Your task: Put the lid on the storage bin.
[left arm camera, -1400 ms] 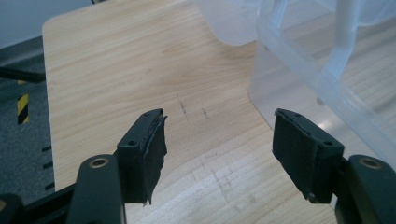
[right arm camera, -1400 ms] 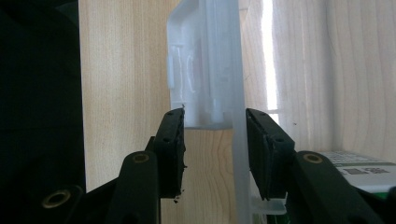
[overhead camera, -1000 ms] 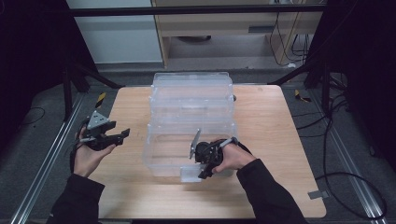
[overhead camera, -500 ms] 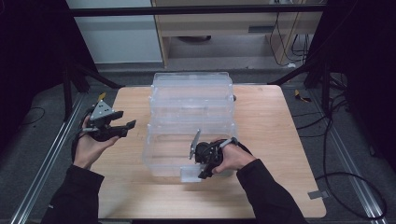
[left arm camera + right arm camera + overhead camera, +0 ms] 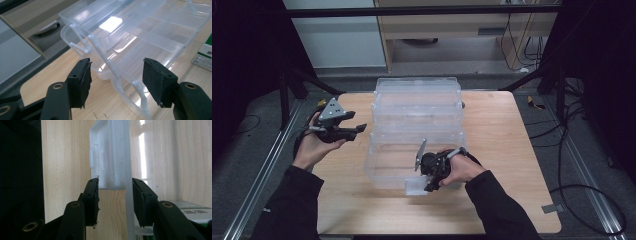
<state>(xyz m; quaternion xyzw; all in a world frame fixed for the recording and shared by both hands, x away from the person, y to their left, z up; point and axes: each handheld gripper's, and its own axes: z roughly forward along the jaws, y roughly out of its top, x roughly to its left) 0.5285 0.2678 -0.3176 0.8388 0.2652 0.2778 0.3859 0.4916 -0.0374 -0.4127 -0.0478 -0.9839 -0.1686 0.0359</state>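
A clear plastic compartment box (image 5: 398, 159) lies open on the wooden table (image 5: 502, 150), its lid (image 5: 417, 100) folded back behind it. My right gripper (image 5: 428, 186) is at the box's front wall, shut on the latch tab (image 5: 415, 187). In the right gripper view the latch (image 5: 107, 162) and the wall edge fill the gap of the right gripper (image 5: 115, 195). My left gripper (image 5: 360, 128) hovers open just left of the box, level with its hinge. In the left gripper view the left gripper (image 5: 116, 80) frames the box's corner (image 5: 120, 50), apart from it.
A green and white carton (image 5: 203, 57) lies by the box and also shows as the carton (image 5: 192, 211) near the right jaw. Metal rails (image 5: 259, 175) run along both table sides. A cabinet (image 5: 447, 22) stands behind the table, with cables (image 5: 582, 195) on the floor at right.
My left gripper has risen and moved forward and rightward toward the box's left side. The right gripper has stayed on the latch.
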